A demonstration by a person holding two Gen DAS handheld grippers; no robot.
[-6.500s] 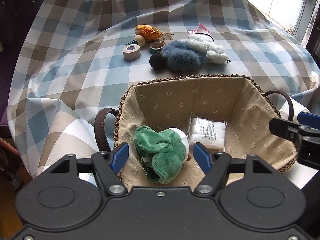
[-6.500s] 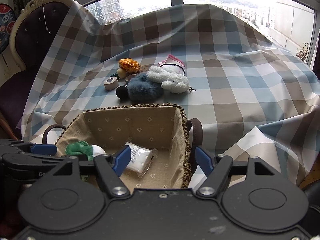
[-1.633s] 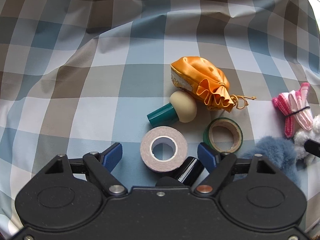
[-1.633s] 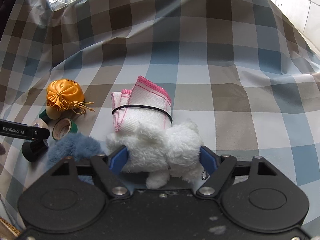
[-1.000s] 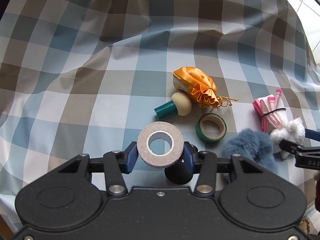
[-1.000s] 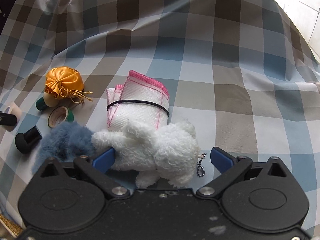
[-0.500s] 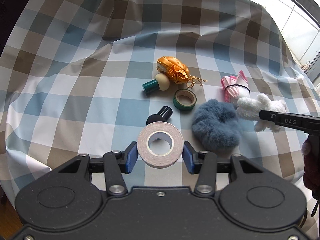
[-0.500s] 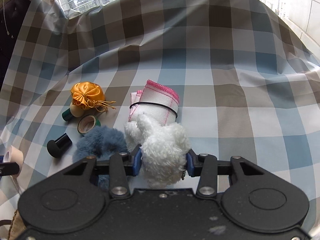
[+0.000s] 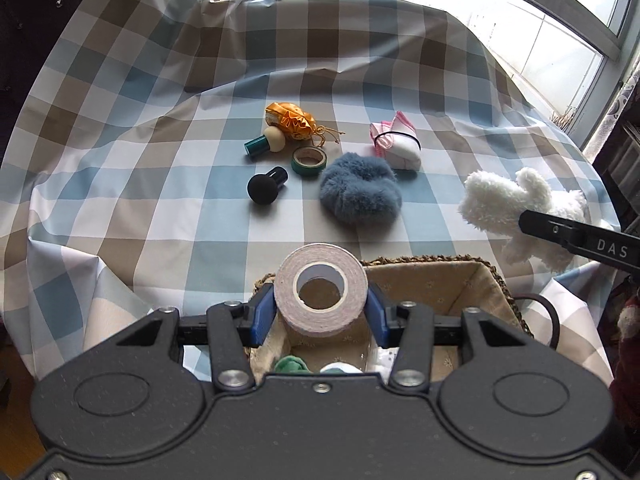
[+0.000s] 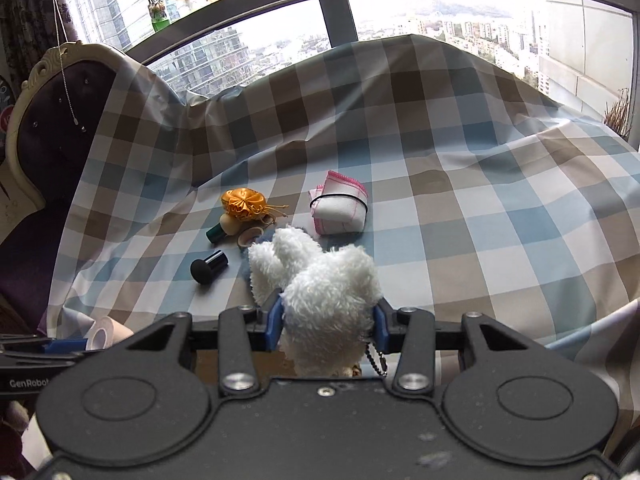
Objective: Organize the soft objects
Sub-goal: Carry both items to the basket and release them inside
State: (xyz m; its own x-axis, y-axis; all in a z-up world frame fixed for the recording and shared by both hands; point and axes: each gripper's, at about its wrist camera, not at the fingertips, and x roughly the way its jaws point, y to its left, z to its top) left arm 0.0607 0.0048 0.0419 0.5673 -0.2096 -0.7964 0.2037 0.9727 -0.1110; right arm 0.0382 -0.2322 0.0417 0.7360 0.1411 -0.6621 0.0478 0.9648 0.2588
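My left gripper [image 9: 320, 314] is shut on a pale pink tape roll [image 9: 321, 294], held over the left end of the lined wicker basket [image 9: 486, 276]. A green cloth [image 9: 291, 364] and a white item lie in the basket below. My right gripper [image 10: 327, 326] is shut on a white plush toy [image 10: 320, 280], lifted above the checked tablecloth [image 10: 460, 208]; the plush [image 9: 516, 210] also hangs at the right in the left wrist view. A blue furry pouf [image 9: 360, 194], a pink-edged folded cloth [image 9: 396, 142] and an orange satin pouch [image 9: 290, 120] lie on the table.
A black round-headed applicator [image 9: 266, 186], a green tape ring [image 9: 308, 160] and a teal-handled sponge applicator [image 9: 266, 142] sit near the pouch. A dark upholstered chair [image 10: 44, 152] stands at the left. Windows [image 10: 440, 8] run behind the table.
Both grippers pulled back and up from the table with their loads. The tape roll now hangs over the basket, and the plush has been closed on and lifted off the cloth.
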